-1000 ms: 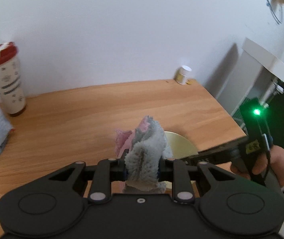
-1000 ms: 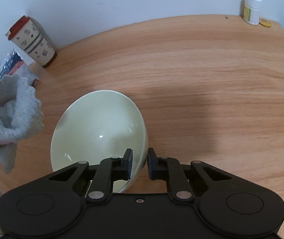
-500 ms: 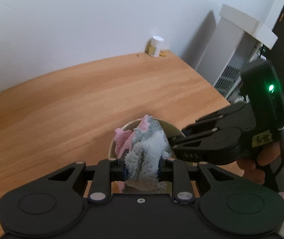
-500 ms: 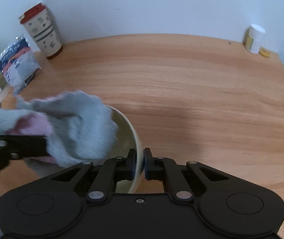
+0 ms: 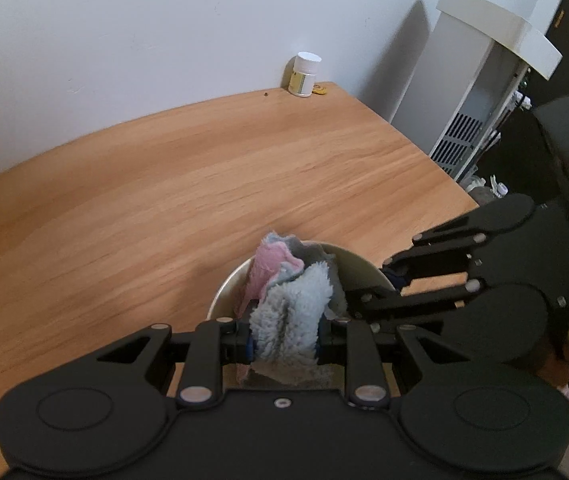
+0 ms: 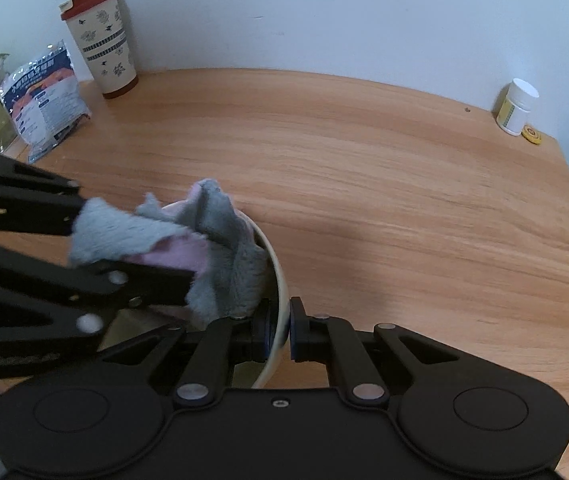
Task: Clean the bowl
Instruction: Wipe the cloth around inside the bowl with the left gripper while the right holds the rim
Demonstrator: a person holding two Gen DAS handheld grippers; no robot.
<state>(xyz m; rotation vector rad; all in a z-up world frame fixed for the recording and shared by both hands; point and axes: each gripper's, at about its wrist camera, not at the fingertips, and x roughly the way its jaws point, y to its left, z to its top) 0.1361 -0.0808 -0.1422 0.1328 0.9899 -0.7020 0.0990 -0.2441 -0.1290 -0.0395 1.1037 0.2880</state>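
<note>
Over wooden table: pale bowl, tilted, rim pinched by right gripper. Inside bowl: grey-pink cloth, clamped between fingers of left gripper.

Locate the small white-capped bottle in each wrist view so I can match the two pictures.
Left wrist view: the white-capped bottle stands at the table's far edge against the wall, upper centre.
Right wrist view: the same bottle stands at the far right corner, upper right.
Shared landmark: the small yellow object on the table beside the bottle, on its right in both views.
</note>
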